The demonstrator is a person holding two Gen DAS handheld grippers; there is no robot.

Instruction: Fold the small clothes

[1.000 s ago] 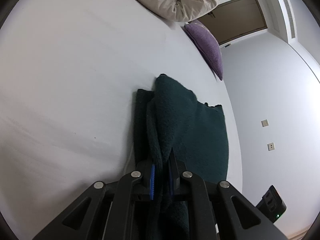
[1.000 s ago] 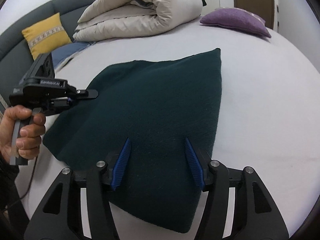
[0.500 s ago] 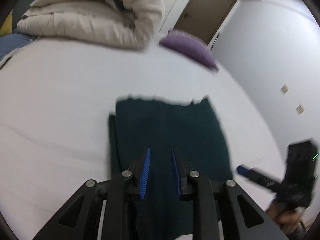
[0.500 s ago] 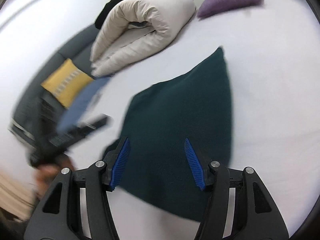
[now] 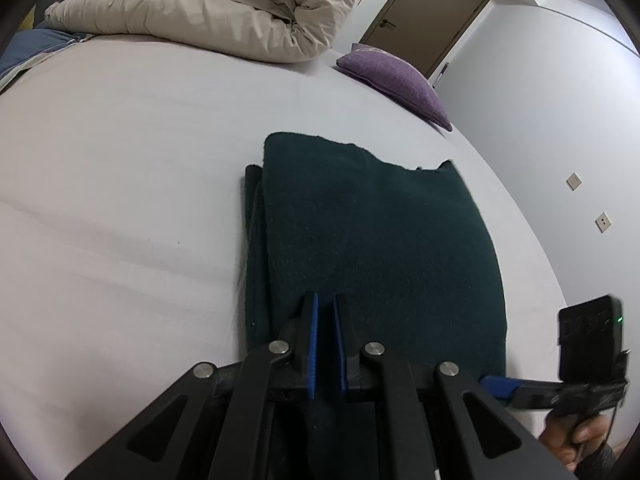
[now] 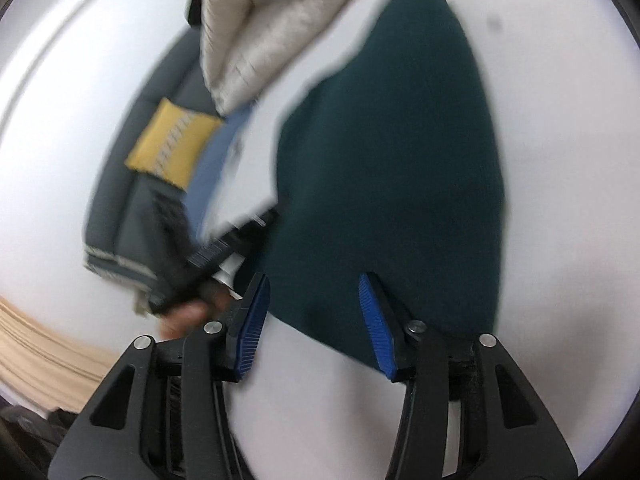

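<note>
From our left wrist camera, we see the dark green cloth (image 5: 372, 248) lying flat on the white bed (image 5: 120, 160). It is folded over, and a thin strip of the layer below peeks out along its left side. We think it lies flat like this so the next fold can go on neatly. Our left gripper (image 5: 325, 340) sits over the near edge of the cloth. Its jaws are nearly together with a thin gap, and nothing sits between them. Far back are a rolled cream duvet (image 5: 208, 8) and a purple pillow (image 5: 394, 76), well apart from the cloth. Our right gripper (image 5: 520, 388) shows low on the right, near the cloth's corner.

From our right wrist camera, the view is blurry. The cloth (image 6: 400, 160) spreads ahead of our right gripper (image 6: 316, 320). Its jaws are wide apart and empty, right over the cloth's near edge. We think they are spread to be ready to grab that edge.
</note>
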